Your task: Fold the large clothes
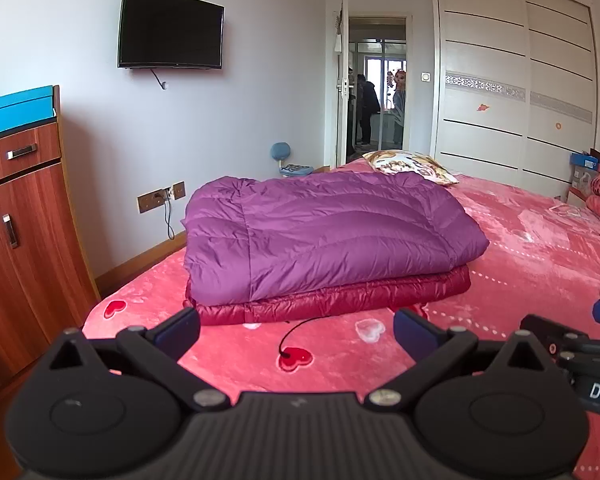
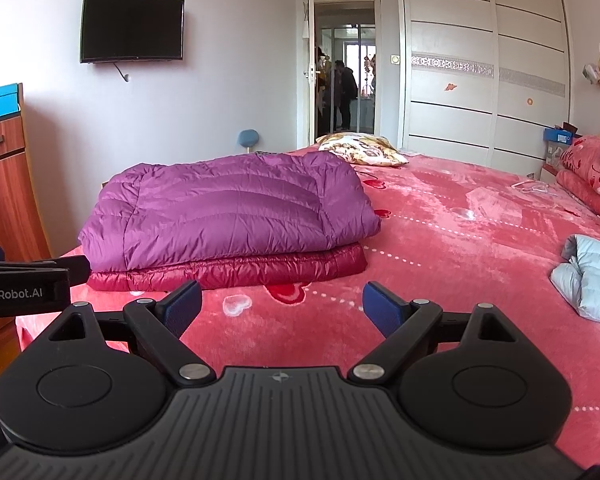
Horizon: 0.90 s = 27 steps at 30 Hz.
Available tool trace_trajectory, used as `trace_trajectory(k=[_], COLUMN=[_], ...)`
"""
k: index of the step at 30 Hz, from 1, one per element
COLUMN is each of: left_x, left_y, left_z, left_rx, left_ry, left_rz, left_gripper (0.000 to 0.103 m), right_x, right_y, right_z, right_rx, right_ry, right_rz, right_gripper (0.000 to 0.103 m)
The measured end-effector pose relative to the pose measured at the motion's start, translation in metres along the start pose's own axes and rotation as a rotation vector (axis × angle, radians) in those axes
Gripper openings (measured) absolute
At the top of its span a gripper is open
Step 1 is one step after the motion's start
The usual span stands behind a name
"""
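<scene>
Ahead of both tongs, a folded purple down coat (image 1: pixel 320 232) rests atop a red one (image 1: pixel 332 300); left gripper (image 1: pixel 296 330) and right gripper (image 2: pixel 282 306) gape empty over the bedspread (image 2: pixel 440 240).

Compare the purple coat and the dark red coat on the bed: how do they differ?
The purple coat lies on top; the dark red coat lies under it, directly on the pink bed cover. The purple coat shows its whole upper surface, while the dark red coat shows only a thin edge along the front and one side. The purple coat looks puffier; the dark red coat looks pressed flat. Both are quilted, shiny, folded and stacked together.
</scene>
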<state>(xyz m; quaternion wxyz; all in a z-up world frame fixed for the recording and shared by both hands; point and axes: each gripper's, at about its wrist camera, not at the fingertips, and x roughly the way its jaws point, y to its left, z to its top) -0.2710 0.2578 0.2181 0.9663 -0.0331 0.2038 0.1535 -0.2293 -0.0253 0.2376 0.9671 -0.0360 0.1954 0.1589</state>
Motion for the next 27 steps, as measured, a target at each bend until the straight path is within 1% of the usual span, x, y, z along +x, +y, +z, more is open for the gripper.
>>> trace_trajectory(k=[6,16,18,22,27], left_x=[0.002,0.007,0.01,0.017,0.03], left_y=[-0.001,-0.004,-0.005,-0.005,-0.025], left_z=[-0.001,-0.003,-0.004,-0.007,-0.009], left_rx=[-0.001,-0.02,-0.027,-0.059,-0.035], left_ry=[-0.003,0.017,0.026,0.039,0.068], left_rz=[-0.002,-0.02,-0.04,-0.106,-0.14], left_gripper=[0.102,0.102,0.102,0.102,0.102], right_x=[0.0,0.003,0.004,0.007,0.015], right_y=[-0.001,-0.003,-0.004,-0.007,-0.021], right_z=[0.0,-0.003,-0.003,-0.005,-0.007], right_rx=[0.0,0.006,0.009,0.015,0.049], right_ry=[0.0,0.014,0.016,0.017,0.02], right_rz=[0.003,0.007,0.007,0.006,-0.014], right_gripper=[0.103,0.103,0.103,0.103,0.103])
